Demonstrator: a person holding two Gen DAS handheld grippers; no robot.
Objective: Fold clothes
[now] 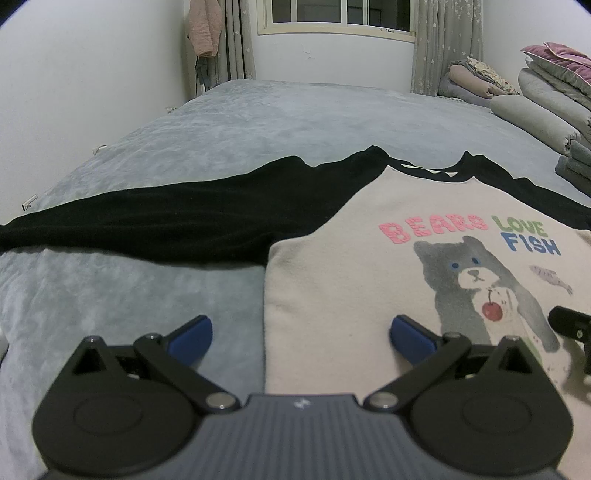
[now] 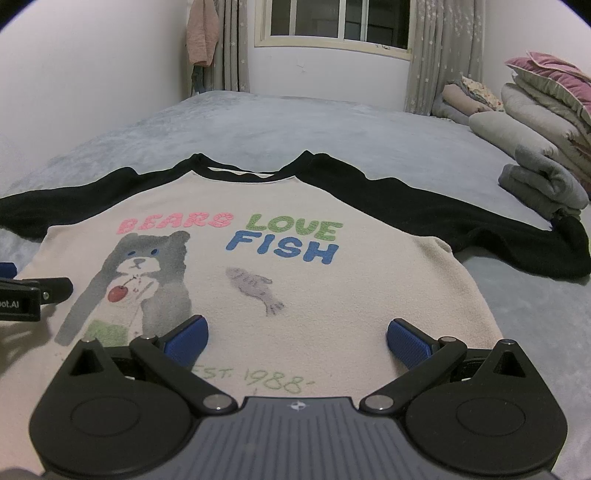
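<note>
A cream sweatshirt [image 2: 332,291] with black sleeves and a bear print reading "BEARS LOVE FISH" lies flat, front up, on the grey bed. Its left black sleeve [image 1: 159,218] stretches out sideways; the right sleeve [image 2: 461,221] does the same. My left gripper [image 1: 301,334] is open, low over the shirt's left side edge, one blue pad over the bedspread and one over the cream cloth. My right gripper [image 2: 297,339] is open above the lower front of the shirt, near the "EST. 1988" print. Neither holds anything.
The grey bedspread [image 1: 277,122] runs back to a wall with a window. Folded quilts and pillows [image 2: 546,110] are stacked at the right, with folded grey clothes [image 2: 543,184] close to the right sleeve. A pink garment [image 1: 205,29] hangs by the curtain.
</note>
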